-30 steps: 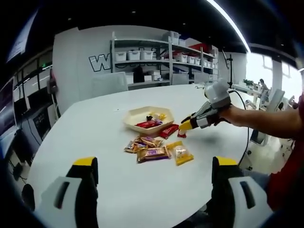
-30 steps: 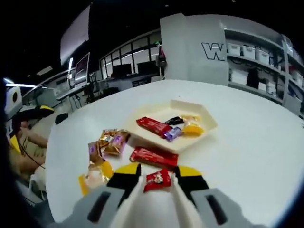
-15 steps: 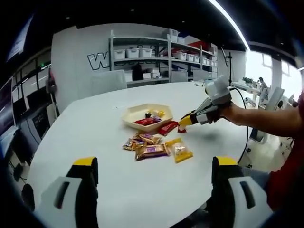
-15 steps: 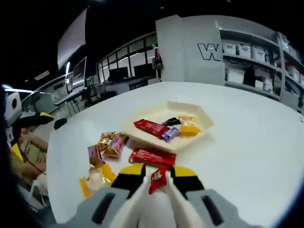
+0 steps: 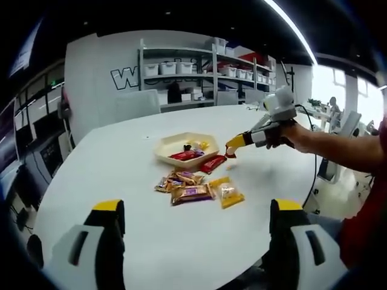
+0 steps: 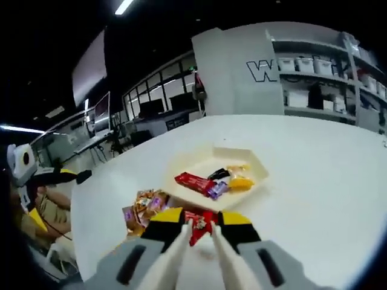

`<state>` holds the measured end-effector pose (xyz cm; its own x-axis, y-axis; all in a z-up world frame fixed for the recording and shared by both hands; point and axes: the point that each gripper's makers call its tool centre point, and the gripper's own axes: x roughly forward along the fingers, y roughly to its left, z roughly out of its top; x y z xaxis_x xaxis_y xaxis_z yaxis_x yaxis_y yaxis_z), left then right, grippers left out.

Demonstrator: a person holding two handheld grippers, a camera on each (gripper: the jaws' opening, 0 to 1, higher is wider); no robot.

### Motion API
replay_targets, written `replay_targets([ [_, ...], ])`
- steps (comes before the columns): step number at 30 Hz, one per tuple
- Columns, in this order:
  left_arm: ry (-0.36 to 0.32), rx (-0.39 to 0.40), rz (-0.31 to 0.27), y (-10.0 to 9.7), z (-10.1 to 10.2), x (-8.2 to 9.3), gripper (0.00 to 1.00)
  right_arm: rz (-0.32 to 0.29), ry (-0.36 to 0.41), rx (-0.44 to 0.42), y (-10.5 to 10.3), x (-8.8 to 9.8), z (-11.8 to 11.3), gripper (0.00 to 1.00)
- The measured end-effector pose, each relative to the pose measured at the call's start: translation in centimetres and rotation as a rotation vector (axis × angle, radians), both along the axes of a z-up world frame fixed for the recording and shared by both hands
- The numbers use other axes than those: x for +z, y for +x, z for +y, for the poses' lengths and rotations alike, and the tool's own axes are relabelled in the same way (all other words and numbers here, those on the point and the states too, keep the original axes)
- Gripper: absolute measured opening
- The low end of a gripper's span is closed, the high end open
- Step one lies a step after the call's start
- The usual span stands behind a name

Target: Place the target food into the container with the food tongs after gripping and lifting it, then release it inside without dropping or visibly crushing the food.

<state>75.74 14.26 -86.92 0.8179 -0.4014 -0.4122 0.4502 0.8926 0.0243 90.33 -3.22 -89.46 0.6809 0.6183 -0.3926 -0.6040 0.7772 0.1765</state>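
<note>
A: What is the right gripper (image 6: 198, 225) holding?
B: A small red packet (image 6: 199, 222). The jaws are pinching it between their tips, and in the left gripper view the same gripper (image 5: 230, 147) hangs above the desk (image 5: 139, 235) with the packet (image 5: 230, 153) dangling under it, clear of the surface.

A: Where is the tray?
B: The tray (image 6: 261, 171) sits around the middle of the desk (image 6: 338, 181), well in from every edge. In the left gripper view its rim (image 5: 171, 142) is just beside the lifted packet, to that view's left. Whether the packet is over the rim or short of it I cannot tell.

A: What lies in the tray?
B: A long red bar (image 6: 195, 182), a dark piece (image 6: 219, 174), a purple piece (image 6: 216, 190) and a yellow one (image 6: 240, 180).

A: And outside it?
B: A second red bar (image 5: 213, 163) lies touching or nearly touching the tray's near side. Closer to the desk's near edge in the left gripper view there is a cluster of brown wrappers (image 5: 183, 186) and a yellow bag (image 5: 228, 192) beside them.

A: The left gripper?
B: The left gripper (image 5: 196, 241) is held low at the near edge, its jaws spread wide with nothing between them.

A: Who holds the right one?
B: A hand (image 5: 284, 136) with a bare forearm.
</note>
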Motion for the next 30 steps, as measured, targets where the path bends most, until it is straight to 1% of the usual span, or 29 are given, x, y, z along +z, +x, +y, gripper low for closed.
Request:
replay_targets([
  [2,-0.015,0.0,0.0,0.0,-0.1,0.0,0.99,-0.009,0.004,0.004,0.1,0.6,0.2,0.16],
  [3,-0.05,0.017,-0.003,0.1,-0.1,0.2,0.99,-0.016,0.004,0.007,0.3,0.9,0.4,0.16],
  [4,-0.066,0.023,-0.001,0.1,-0.1,0.3,0.99,-0.019,0.004,0.01,0.3,1.1,0.4,0.16],
  [8,-0.052,0.024,0.004,0.1,0.2,0.1,0.99,-0.037,0.005,0.015,0.8,2.0,0.7,0.16],
  [10,-0.057,0.025,0.005,0.0,0.3,0.2,0.99,-0.051,0.009,0.017,1.1,2.8,1.0,0.16],
  [16,-0.043,0.026,0.008,0.0,0.5,0.1,0.99,-0.079,0.006,0.021,2.1,4.1,1.4,0.16],
  [21,-0.025,0.021,-0.009,0.0,0.6,0.2,0.99,-0.093,0.009,0.021,2.7,4.9,1.8,0.17],
  [23,-0.026,0.026,-0.012,0.0,0.7,0.3,0.99,-0.095,0.011,0.021,3.0,5.1,1.9,0.17],
  [27,-0.05,0.037,-0.008,0.1,0.9,0.5,0.99,-0.109,0.018,0.019,3.7,5.9,2.3,0.17],
  [30,-0.042,0.04,-0.005,0.0,1.1,0.5,0.99,-0.121,0.018,0.021,4.3,6.4,2.8,0.17],
])
